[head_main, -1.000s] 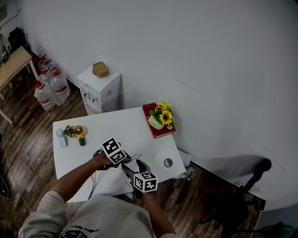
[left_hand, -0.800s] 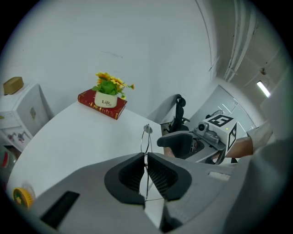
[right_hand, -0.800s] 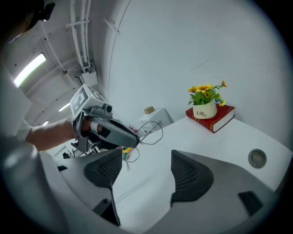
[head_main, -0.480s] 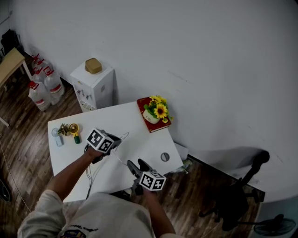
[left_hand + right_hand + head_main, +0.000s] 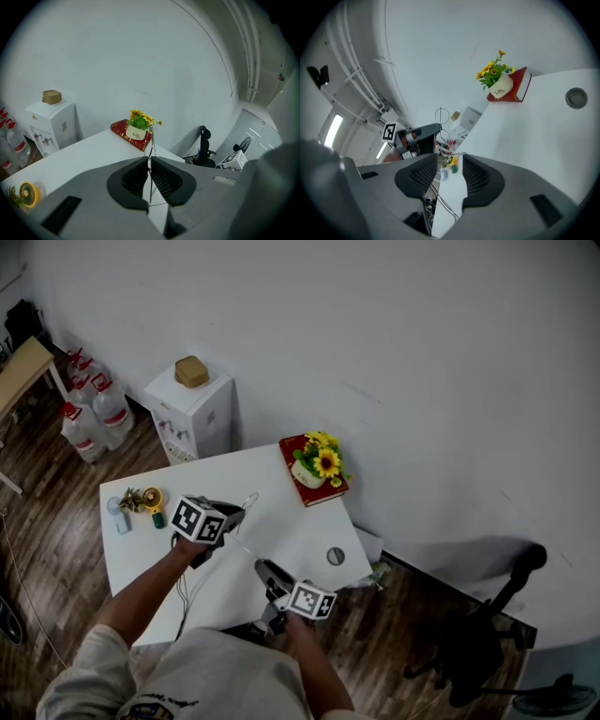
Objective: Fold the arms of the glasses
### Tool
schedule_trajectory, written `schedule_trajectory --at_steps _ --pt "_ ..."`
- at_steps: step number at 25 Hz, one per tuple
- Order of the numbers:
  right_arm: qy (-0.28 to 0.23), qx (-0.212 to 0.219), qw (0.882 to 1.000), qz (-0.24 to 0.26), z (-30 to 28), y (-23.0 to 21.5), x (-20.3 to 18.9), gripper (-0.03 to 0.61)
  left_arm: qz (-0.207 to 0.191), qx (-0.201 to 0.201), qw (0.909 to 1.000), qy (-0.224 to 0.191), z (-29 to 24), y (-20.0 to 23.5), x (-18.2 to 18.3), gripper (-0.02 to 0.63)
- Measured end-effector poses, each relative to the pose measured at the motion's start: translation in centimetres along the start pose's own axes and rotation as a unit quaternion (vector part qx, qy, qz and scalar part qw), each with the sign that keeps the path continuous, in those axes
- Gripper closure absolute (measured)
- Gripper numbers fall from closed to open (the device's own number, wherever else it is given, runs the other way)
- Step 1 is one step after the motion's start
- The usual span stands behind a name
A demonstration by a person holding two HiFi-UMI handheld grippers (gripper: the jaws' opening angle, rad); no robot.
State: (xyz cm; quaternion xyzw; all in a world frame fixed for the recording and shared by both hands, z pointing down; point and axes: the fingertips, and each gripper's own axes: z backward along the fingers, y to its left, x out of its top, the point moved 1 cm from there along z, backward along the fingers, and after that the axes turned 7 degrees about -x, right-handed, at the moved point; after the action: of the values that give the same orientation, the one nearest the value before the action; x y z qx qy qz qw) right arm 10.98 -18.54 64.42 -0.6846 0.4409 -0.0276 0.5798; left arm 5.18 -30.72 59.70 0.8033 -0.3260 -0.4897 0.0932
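**Item: glasses** [image 5: 248,500], thin wire frame. Held above the white bench [image 5: 291,521] near its middle, clamped at one end in the left hand-held gripper [image 5: 234,515]. One arm runs back from the frame toward the right hand-held gripper [image 5: 268,571].

**Left hand-held gripper** [image 5: 149,160]: clenched on the glasses [image 5: 151,145]. The wire passes straight up through the slit between its pads.

**Right hand-held gripper** [image 5: 450,158]: jaws closing, with a gap still showing. The tip of the glasses' arm lies across between the jaw tips, and the pads do not press on it. Beyond it, a wire lens rim [image 5: 440,118] stands in front of the left hand-held gripper.

**Change against a second earlier:**
- The two hand-held grippers were side by side over the near middle of the bench. They are now drawn apart, the left one off toward the far left.
- The glasses lay low between them and are now stretched out between the two.
- The right jaws stood wide and have since narrowed.
- The left grip is unchanged.

**Also on the bench:**
- red book [image 5: 317,489] at the far right corner
- sunflower pot [image 5: 317,468] on the book
- small yellow fan [image 5: 151,501] at the far left
- round cable hole [image 5: 336,556] near the right edge
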Motion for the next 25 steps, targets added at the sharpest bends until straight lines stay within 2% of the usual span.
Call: schedule_trajectory --at_steps 2,3,7,8,12,18,20,21,23,24,25 --pt "-0.011 0.028 0.999 -0.033 0.1 0.4 0.7 0.458 0.001 -0.002 1.0 0.001 -0.1 -0.2 -0.3 0.592" --pt "-0.017 0.049 0.998 -0.04 0.1 0.8 1.2 0.499 0.002 -0.003 1.0 0.002 -0.1 -0.3 -0.4 0.592" --pt "-0.044 0.116 0.992 -0.024 -0.1 2.6 2.9 0.535 -0.001 -0.012 0.9999 0.011 -0.4 -0.9 -1.0 0.591" --pt "-0.047 0.12 0.991 -0.02 -0.1 2.7 3.1 0.537 -0.006 -0.014 0.9998 0.014 -0.5 -1.1 -1.1 0.592" --pt "-0.05 0.093 0.993 -0.042 0.1 1.4 3.5 0.545 -0.028 -0.024 0.9989 0.029 -0.9 -2.0 -1.7 0.591" --pt "-0.064 0.118 0.991 -0.008 -0.1 2.0 4.9 0.558 -0.065 -0.044 0.9947 0.066 -1.4 -3.5 -3.3 0.592" --pt "-0.059 0.094 0.993 -0.031 0.0 1.4 4.7 0.561 -0.077 -0.053 0.9925 0.078 -1.5 -4.1 -3.6 0.592" --pt "-0.051 0.059 0.995 -0.065 0.3 0.5 4.2 0.563 -0.083 -0.058 0.9913 0.084 -1.6 -4.5 -3.8 0.592" --pt "-0.033 -0.013 0.99 -0.136 0.7 -1.4 2.9 0.568 -0.092 -0.066 0.9889 0.096 -1.6 -5.1 -4.3 0.592" --pt "-0.029 -0.025 0.989 -0.146 0.7 -1.6 2.7 0.569 -0.096 -0.07 0.9877 0.102 -1.6 -5.4 -4.6 0.592" --pt "-0.03 -0.012 0.991 -0.132 0.5 -1.1 3.0 0.571 -0.1 -0.073 0.9864 0.108 -1.6 -5.7 -4.9 0.592"
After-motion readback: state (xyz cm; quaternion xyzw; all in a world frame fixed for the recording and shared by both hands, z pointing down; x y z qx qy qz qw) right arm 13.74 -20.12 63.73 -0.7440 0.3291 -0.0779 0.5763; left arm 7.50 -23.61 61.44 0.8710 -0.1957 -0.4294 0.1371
